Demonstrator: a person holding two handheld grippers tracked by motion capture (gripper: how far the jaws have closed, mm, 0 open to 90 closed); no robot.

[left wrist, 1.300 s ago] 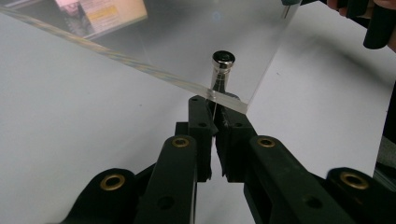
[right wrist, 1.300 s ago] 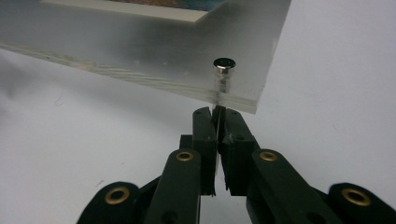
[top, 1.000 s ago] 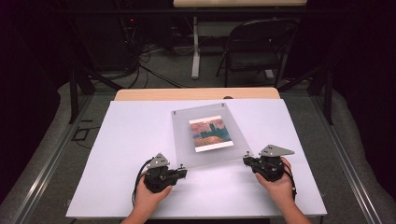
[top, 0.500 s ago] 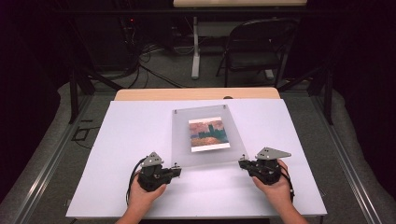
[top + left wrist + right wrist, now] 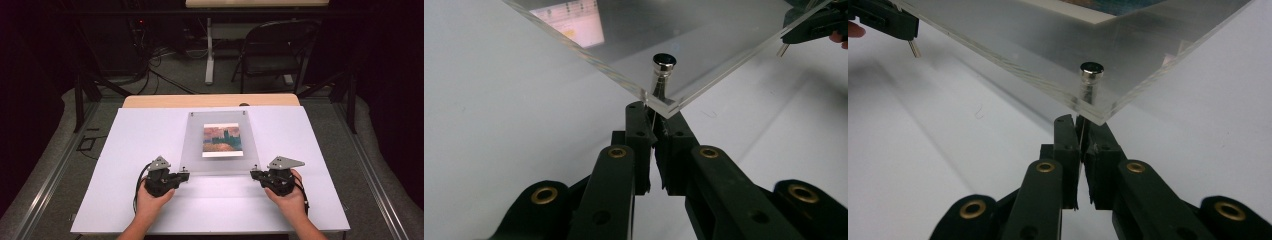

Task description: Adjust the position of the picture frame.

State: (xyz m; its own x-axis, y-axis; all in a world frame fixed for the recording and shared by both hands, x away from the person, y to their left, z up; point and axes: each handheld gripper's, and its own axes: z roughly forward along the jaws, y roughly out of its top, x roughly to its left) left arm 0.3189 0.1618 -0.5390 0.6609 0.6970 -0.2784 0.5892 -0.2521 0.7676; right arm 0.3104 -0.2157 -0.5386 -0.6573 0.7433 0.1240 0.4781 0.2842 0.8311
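Clear frame (image 5: 220, 142) with a painting print (image 5: 222, 140) mid-table (image 5: 125, 150), long axis running away from the person, near edge lifted. Left gripper (image 5: 186, 175) clamped on the near left corner below a metal post (image 5: 663, 70); right gripper (image 5: 253, 174) pinched likewise at the near right corner, under its post (image 5: 1091, 75).

Left gripper (image 5: 653, 120) pinched beneath clear acrylic frame (image 5: 704, 55) corner, metal standoff (image 5: 662, 70)
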